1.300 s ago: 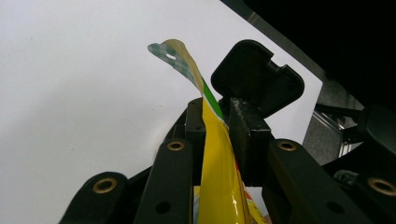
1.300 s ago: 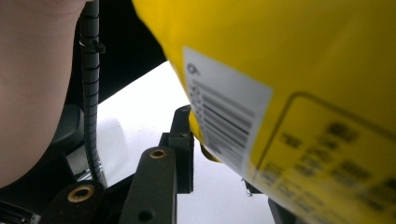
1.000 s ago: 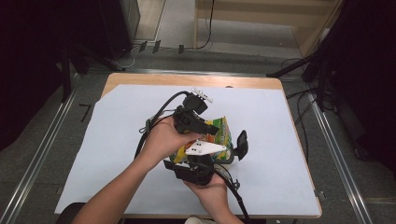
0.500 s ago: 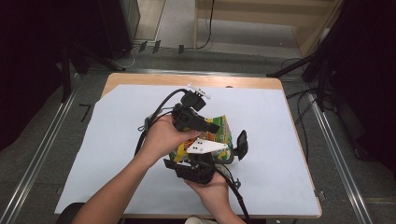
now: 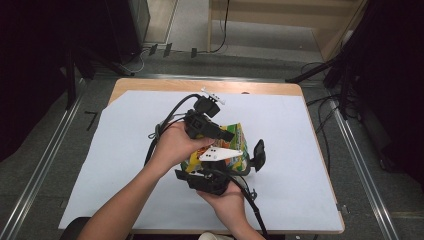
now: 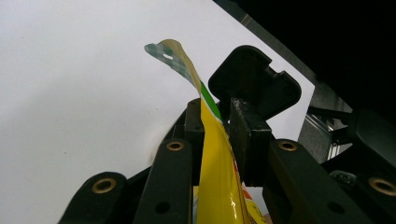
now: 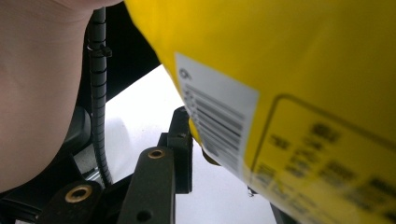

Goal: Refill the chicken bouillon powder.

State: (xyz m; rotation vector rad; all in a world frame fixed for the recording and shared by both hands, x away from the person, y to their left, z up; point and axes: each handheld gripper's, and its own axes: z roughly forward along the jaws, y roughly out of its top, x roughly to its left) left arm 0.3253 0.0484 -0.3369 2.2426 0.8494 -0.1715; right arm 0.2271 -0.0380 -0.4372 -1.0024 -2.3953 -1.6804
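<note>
Above mid worktop (image 5: 300,130), near edge, both hands hold a yellow snack bag (image 5: 235,150) up between grippers. L gripper (image 6: 215,140) is clamped on bag's flat edge; R gripper (image 7: 205,154) is under it w/ bag betw. its jaws, grip can't be told.

The left gripper (image 5: 227,135) with its hand sits slightly further toward 12 o'clock than a second ago, drawing the yellow snack bag (image 5: 239,134) up with it
</note>
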